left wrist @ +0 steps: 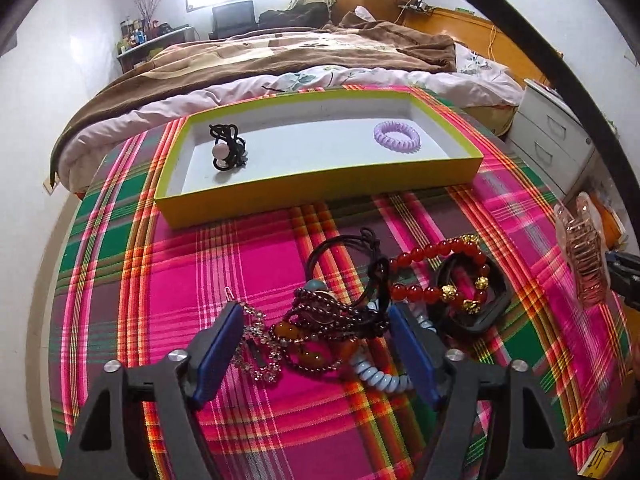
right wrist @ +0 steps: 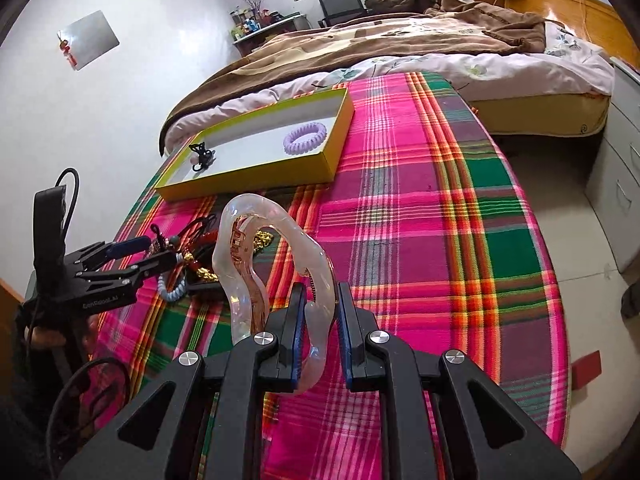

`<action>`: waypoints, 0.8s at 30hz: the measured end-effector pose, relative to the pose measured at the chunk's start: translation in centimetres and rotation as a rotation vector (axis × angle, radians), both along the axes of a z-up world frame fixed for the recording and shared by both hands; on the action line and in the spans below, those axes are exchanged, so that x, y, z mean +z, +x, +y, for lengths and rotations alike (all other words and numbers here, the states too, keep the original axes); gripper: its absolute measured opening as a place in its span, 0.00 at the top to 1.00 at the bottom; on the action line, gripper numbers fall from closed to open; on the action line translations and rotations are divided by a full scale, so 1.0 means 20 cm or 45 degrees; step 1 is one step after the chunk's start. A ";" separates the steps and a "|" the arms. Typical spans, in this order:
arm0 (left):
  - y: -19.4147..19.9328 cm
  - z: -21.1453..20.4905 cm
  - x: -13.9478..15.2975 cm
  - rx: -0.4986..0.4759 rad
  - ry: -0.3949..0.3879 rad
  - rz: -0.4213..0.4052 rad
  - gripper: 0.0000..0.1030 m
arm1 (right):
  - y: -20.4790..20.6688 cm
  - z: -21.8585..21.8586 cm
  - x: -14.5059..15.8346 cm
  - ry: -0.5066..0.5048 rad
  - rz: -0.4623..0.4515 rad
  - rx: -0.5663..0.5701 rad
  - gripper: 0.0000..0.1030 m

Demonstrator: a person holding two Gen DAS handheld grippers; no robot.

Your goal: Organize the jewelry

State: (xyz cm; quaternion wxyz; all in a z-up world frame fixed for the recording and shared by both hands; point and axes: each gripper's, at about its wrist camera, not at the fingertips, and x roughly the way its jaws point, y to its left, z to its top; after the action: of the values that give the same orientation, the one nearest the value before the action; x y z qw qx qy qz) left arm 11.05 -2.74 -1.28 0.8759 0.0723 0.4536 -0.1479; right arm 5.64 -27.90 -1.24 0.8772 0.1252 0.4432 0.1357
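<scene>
Both grippers [left wrist: 316, 344] [right wrist: 320, 320] were matte black with triangular cut-outs, silver round screws and ribbed blue pads [left wrist: 218, 354]. The left gripper [right wrist: 120, 260] bore faint white lettering, a black cable [right wrist: 66, 184] looped above it, and bare skin [right wrist: 44, 334] showed beneath.

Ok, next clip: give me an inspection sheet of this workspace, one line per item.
Surface: pink-green plaid tablecloth.
Job's things: yellow shallow box holding a lilac spiral hair tie and a black pearl hair tie; tangled pile of bead bracelets and hair ties in front of it.
Clutter: nothing seen.
Grippers: left gripper open around the pile; right gripper shut on clear pink hair claw, off the cloth.
Cables: black cable beside the left gripper.
Surroundings: bed with brown blanket, white drawers.
</scene>
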 end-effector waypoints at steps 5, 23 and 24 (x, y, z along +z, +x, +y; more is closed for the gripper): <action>-0.01 0.00 0.00 -0.027 -0.043 0.035 0.69 | 0.00 0.00 -0.02 0.007 0.009 -0.003 0.85; -0.07 0.20 0.17 0.062 -0.250 -0.022 0.82 | -0.01 0.01 0.01 0.023 -0.010 -0.024 0.85; -0.07 0.21 0.17 0.072 -0.253 -0.023 0.82 | -0.02 0.00 0.01 0.025 -0.013 -0.028 0.85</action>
State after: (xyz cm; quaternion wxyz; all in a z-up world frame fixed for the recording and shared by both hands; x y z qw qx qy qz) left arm 9.65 1.54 2.13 0.8866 -0.0264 0.4306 -0.1668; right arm 5.31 -27.82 -1.00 0.8796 0.1381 0.4360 0.1311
